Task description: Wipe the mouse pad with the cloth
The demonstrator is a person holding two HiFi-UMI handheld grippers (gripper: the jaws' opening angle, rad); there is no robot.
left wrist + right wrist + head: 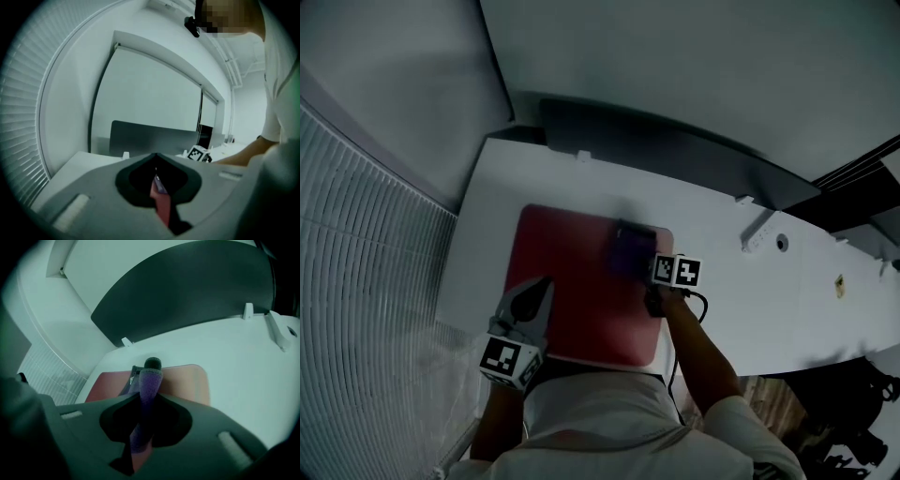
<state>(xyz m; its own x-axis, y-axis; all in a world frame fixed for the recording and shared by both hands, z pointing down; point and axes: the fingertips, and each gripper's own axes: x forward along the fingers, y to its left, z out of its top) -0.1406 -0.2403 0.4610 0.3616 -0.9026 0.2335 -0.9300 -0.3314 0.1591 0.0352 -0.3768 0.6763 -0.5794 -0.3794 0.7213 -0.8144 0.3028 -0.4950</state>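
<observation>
White desk (pixel 741 309), red mouse pad (pixel 572 272) on its left end. Left gripper (pixel 541 286), jaws together, tips on the pad's near-left part, likely steadying it. Right gripper (pixel 645 270) clamps the purple cloth (pixel 630 251) at the far-right corner: wiping's under way; next, sweep left.

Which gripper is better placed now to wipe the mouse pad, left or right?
Right: the right gripper is shut on the purple cloth over the red mouse pad; the left gripper holds no cloth.

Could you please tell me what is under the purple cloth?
The red mouse pad lies under the cloth, held in the right hand-held gripper; the patch beneath is covered.
</observation>
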